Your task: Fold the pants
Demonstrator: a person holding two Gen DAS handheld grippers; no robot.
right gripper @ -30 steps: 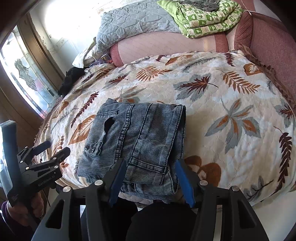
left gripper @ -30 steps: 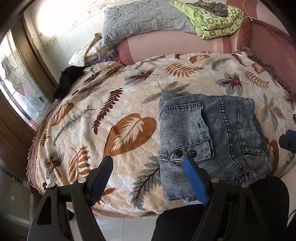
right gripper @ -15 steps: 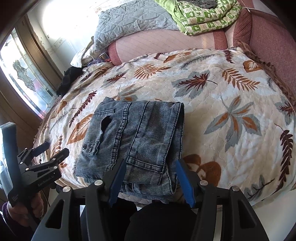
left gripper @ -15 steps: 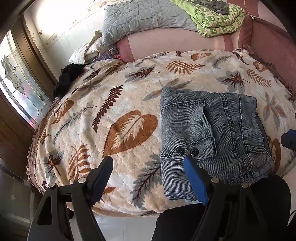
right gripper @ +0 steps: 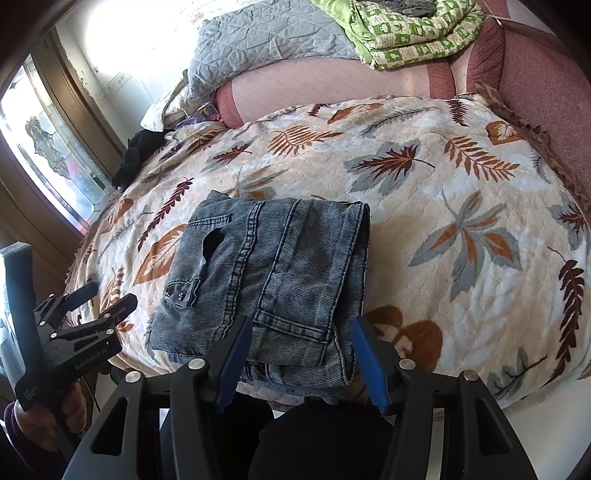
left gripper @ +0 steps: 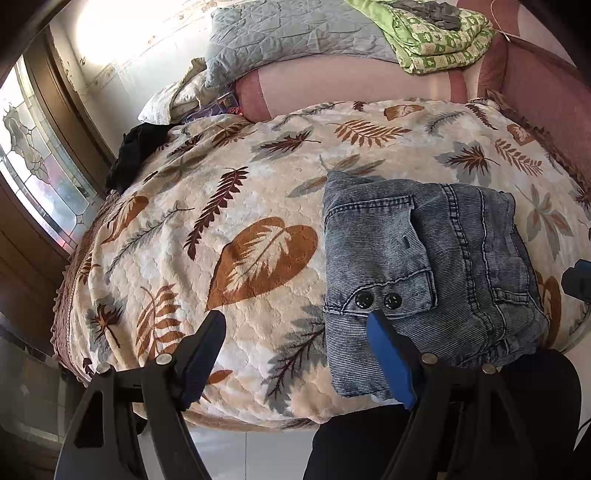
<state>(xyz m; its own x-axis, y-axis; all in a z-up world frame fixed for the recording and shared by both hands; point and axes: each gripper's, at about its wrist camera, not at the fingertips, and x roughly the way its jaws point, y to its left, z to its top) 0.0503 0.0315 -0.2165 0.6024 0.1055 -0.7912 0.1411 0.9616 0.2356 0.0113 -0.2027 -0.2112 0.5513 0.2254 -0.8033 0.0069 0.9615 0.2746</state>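
Observation:
The grey-blue denim pants (left gripper: 424, 266) lie folded into a compact stack near the front edge of the bed, also seen in the right wrist view (right gripper: 269, 280). My left gripper (left gripper: 295, 332) is open and empty, above the bed's front edge, its right finger over the pants' near left corner. It also shows at the left of the right wrist view (right gripper: 103, 299). My right gripper (right gripper: 301, 343) is open and empty, its fingers either side of the pants' near right corner. Its tip shows at the right edge of the left wrist view (left gripper: 580, 280).
The pants rest on a leaf-patterned blanket (right gripper: 443, 221) covering the bed. A pink headboard (right gripper: 332, 85) with a grey quilt (right gripper: 266, 40) and a green folded blanket (right gripper: 410, 33) stands at the back. A black garment (left gripper: 136, 155) lies far left, near the window (left gripper: 33, 177).
Both grippers have drawn back slightly from the folded pants and lifted a little. The pants have not moved.

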